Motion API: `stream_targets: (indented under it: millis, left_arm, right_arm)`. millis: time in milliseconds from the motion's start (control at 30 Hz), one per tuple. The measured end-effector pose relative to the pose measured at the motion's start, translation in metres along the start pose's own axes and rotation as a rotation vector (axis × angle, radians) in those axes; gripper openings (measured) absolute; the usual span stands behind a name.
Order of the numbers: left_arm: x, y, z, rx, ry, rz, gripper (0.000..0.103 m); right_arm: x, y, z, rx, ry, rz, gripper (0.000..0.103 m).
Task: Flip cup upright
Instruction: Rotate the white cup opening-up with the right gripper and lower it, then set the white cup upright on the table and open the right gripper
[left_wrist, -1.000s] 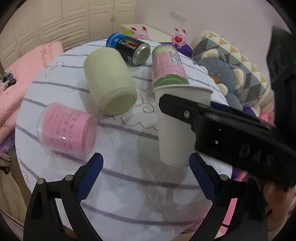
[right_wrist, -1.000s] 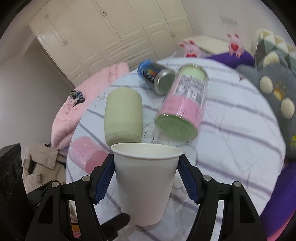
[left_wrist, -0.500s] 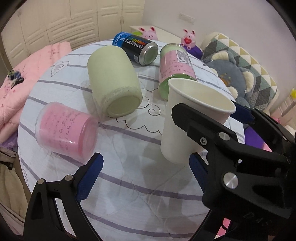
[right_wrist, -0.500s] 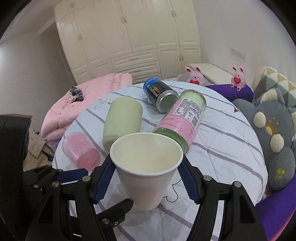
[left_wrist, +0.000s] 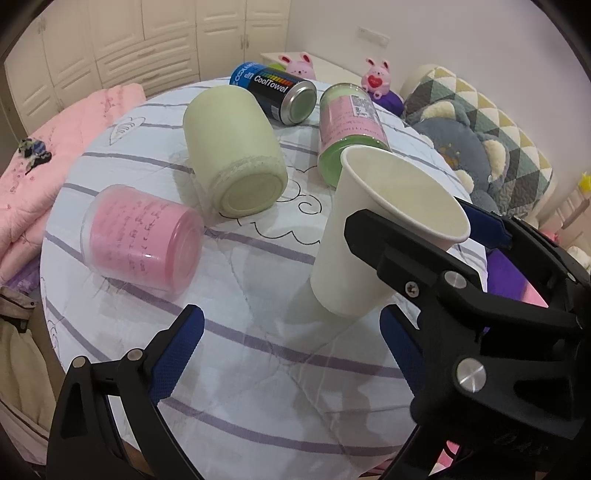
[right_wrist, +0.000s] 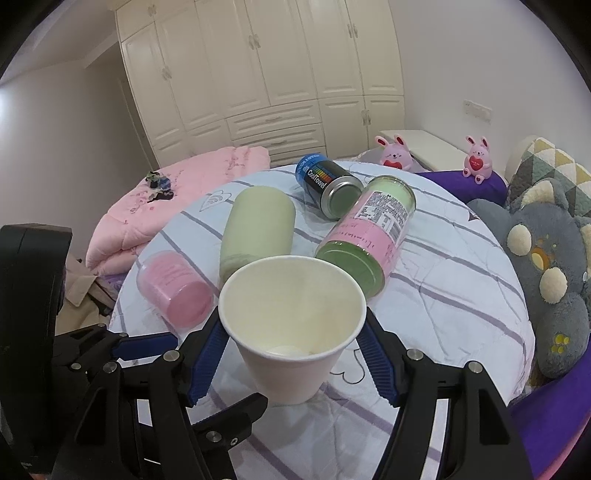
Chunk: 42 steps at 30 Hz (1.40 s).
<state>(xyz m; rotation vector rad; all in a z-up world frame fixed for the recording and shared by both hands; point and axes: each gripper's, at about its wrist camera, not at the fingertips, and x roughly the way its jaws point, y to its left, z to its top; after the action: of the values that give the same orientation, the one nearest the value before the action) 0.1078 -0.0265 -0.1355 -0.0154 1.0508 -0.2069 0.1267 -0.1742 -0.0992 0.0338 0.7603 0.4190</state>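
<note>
White paper cup, low centre of the right wrist view, mouth up, tilted, base at or near the striped bench. Clamped between the blue pads of the right hand-held gripper. Left hand-held gripper at frame bottom, spread wide, holding nothing. Placement step, judging by the pose. Next: level the cup, seat it flat, then release. Beyond, all on their sides: pale green jar, pink jar, pink-and-green canister, CoolTowel can.
</note>
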Motion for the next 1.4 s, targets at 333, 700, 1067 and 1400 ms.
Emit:
stream_targets:
  millis: [333,700,1067,1400]
  left_arm:
    - [-0.008,-0.001,-0.006,0.005,-0.018,0.004,0.098]
    - [-0.021,-0.006,-0.011,0.024,-0.057,0.033,0.098]
    - [-0.029,-0.015,-0.012,0.039,-0.074,0.038,0.098]
    - [-0.039,-0.025,-0.015,0.047,-0.099,0.037,0.098]
  right_arm:
    - [-0.004,0.005,-0.004,-0.003,0.011,0.017,0.082]
    - [-0.011,0.008,-0.007,0.001,0.016,0.065,0.082]
    - [-0.018,0.003,-0.009,0.013,0.007,0.074,0.082]
    - [-0.028,-0.004,-0.013,0.040,0.002,0.126,0.082]
